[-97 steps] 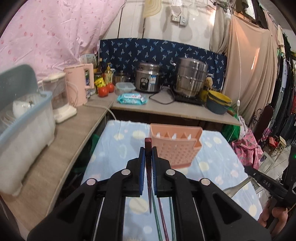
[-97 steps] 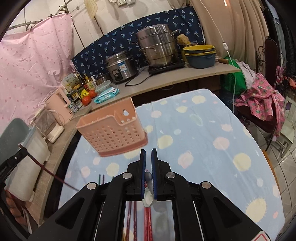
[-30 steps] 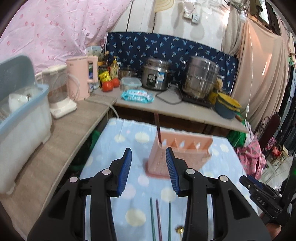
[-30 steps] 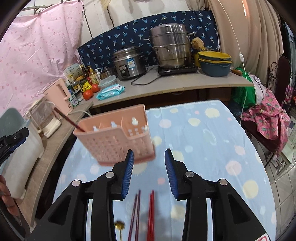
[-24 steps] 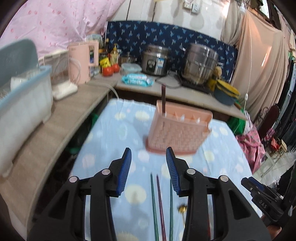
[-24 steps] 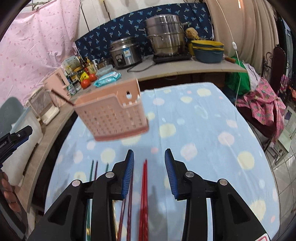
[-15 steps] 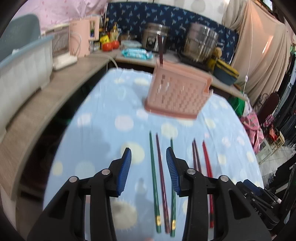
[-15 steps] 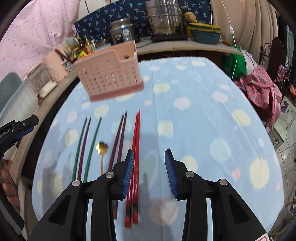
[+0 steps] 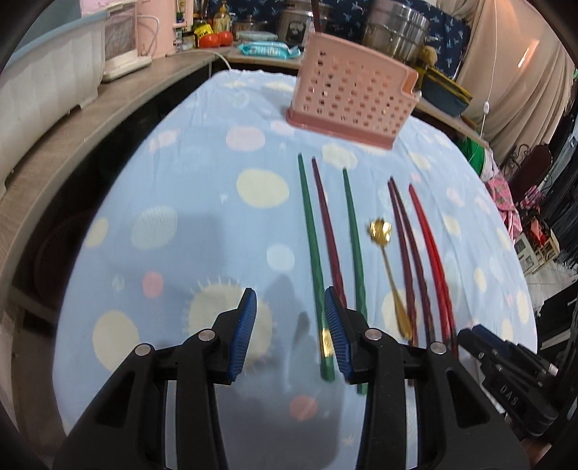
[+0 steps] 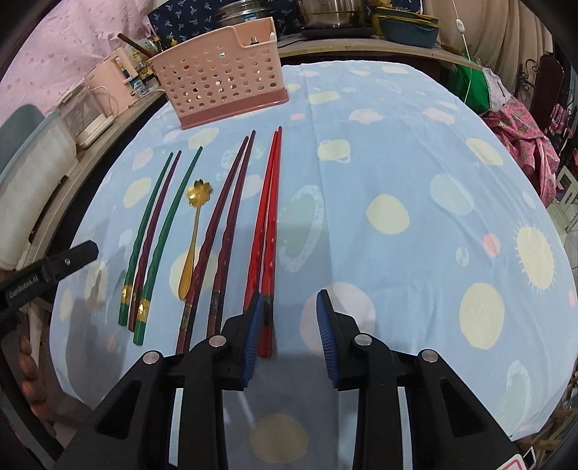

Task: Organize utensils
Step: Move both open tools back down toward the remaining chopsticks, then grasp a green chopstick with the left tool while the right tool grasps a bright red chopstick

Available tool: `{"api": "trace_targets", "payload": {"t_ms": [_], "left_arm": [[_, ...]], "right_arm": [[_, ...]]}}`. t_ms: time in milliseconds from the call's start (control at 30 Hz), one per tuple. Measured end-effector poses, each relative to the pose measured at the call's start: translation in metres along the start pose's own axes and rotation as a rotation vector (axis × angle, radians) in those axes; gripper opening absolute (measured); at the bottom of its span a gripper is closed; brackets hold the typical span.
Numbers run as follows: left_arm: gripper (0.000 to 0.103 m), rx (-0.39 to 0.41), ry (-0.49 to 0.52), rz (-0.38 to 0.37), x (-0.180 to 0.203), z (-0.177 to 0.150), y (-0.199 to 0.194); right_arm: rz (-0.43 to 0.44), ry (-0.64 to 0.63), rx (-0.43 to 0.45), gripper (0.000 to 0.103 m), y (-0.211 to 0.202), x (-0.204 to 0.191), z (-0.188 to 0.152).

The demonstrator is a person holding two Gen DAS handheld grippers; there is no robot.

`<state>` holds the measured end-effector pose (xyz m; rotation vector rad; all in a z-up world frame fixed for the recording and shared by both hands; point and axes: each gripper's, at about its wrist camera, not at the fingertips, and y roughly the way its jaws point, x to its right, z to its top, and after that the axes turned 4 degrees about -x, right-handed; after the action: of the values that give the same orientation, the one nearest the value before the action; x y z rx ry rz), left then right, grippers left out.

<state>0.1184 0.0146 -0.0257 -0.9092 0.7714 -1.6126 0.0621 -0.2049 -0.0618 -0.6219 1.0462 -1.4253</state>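
Note:
A pink perforated utensil basket (image 9: 352, 103) (image 10: 220, 86) stands at the far side of the blue spotted tablecloth, with a dark chopstick (image 10: 132, 43) sticking out of it. Loose utensils lie in a row: green chopsticks (image 9: 310, 246) (image 10: 142, 231), dark maroon chopsticks (image 9: 406, 253) (image 10: 225, 220), red chopsticks (image 9: 431, 253) (image 10: 267, 224) and a gold spoon (image 9: 388, 267) (image 10: 195, 231). My left gripper (image 9: 290, 332) is open and empty, just left of the green chopsticks' near ends. My right gripper (image 10: 287, 332) is open and empty, just right of the red chopsticks' near ends.
A wooden counter (image 9: 65, 123) runs along the left with a grey bin (image 9: 43, 83) and pink appliances (image 10: 108, 83). Pots and bowls (image 9: 397, 25) stand on the back counter. The tablecloth (image 10: 415, 180) drops off at the near and right edges.
Both grippers let go of their utensils into the basket, opened, and dropped back toward the near ends of the chopsticks on the cloth.

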Motion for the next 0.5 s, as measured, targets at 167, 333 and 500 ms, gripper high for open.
{"api": "trace_targets", "payload": {"t_ms": [167, 333, 500], "left_arm": [[0.037, -0.017, 0.009, -0.007, 0.002, -0.010, 0.003], [0.037, -0.024, 0.024, -0.016, 0.007, -0.014, 0.005], [0.037, -0.035, 0.041, -0.023, 0.012, -0.018, 0.008]], "right_arm": [[0.007, -0.013, 0.002, 0.024, 0.000, -0.004, -0.001], [0.011, -0.022, -0.008, 0.017, 0.004, -0.008, -0.003], [0.003, -0.022, -0.017, 0.013, 0.008, -0.005, -0.005]]}}
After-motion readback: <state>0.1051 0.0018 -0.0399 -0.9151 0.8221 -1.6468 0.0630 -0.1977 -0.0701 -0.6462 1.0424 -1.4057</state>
